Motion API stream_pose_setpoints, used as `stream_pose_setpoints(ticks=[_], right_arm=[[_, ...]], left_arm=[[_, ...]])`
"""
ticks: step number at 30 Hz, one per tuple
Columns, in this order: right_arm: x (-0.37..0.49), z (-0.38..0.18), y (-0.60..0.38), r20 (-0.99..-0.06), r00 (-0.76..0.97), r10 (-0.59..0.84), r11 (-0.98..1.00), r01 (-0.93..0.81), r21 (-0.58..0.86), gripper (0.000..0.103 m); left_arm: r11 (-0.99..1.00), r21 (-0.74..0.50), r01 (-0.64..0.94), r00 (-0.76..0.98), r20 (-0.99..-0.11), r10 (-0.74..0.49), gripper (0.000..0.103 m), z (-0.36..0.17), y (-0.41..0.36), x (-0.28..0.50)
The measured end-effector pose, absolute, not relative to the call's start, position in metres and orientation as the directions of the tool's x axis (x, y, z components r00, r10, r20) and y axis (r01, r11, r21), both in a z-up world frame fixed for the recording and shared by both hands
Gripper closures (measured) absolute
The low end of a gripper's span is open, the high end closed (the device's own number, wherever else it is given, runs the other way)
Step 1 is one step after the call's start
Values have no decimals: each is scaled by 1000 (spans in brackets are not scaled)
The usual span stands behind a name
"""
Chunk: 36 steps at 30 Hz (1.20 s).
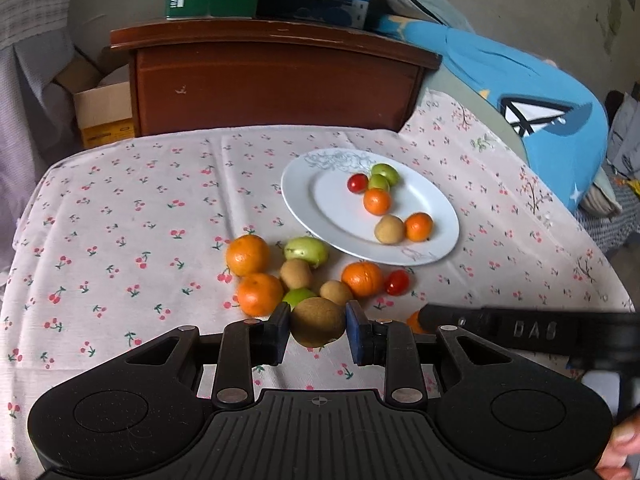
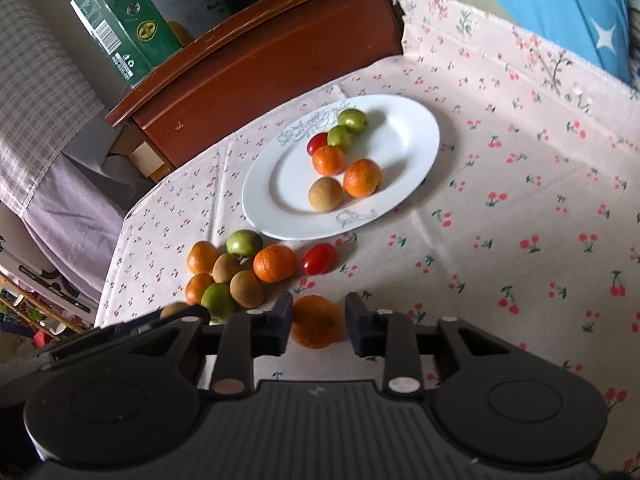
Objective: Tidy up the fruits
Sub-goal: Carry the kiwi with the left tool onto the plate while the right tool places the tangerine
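Jaws of the left gripper (image 1: 318,334) clamp a kiwi (image 1: 317,322) low in frame, those of the right gripper (image 2: 319,326) flank an orange (image 2: 316,322) without pressing; both seem soft, best held across the middle, plate (image 1: 304,208) beyond on the desk.

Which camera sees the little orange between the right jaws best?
The right wrist view. There the small orange sits in plain sight on the cloth between the open jaws of the right gripper, though slightly blurred. In the left wrist view only a sliver of it peeks out behind the right gripper's black finger.
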State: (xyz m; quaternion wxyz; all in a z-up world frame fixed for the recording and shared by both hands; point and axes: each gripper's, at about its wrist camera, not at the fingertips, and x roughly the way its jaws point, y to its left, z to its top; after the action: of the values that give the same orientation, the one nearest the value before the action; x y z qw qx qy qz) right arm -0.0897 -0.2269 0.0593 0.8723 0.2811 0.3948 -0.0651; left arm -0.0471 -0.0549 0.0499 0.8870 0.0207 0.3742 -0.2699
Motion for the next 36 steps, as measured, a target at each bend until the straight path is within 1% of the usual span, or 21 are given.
stream_pose_setpoints(ticks=[2,5,6,8,12,18,22,26,32,36], right_arm=[[-89,58,-224,-729,676,108,840,330,430,65],[-87,55,-218,-732,671,119,855,306,419,64],[-86,54,-215,-733,670,121,862,296,413,65],[-84,52,-208,-739,662,129,878,270,396,70],[-84,51,-199,-743,658,121,899,245,363,70],[-84,53,-199,-746,655,119,897,251,364,71],[-85,67,-205,-721,684,112,883,265,388,71],[-84,92,-213,-680,727,99,880,255,401,71],[-77,125,-225,-623,777,87,888,223,403,71],[-67,131,-241,-619,781,85,889,222,401,71]], left_arm=[[859,-165,485,579,-675,-457,76,51,-54,-46],[864,-165,476,582,-677,-450,76,51,-53,-45],[865,-167,473,582,-678,-449,76,51,-53,-45],[868,-168,467,585,-677,-446,76,52,-52,-44],[872,-169,459,593,-673,-443,76,54,-51,-43],[876,-166,453,598,-673,-436,76,56,-51,-42],[871,-171,461,592,-672,-445,76,65,-51,-36],[858,-207,471,582,-658,-478,76,77,-50,-26],[840,-192,507,583,-641,-499,76,92,-53,-8],[827,-223,516,558,-645,-522,76,93,-57,7]])
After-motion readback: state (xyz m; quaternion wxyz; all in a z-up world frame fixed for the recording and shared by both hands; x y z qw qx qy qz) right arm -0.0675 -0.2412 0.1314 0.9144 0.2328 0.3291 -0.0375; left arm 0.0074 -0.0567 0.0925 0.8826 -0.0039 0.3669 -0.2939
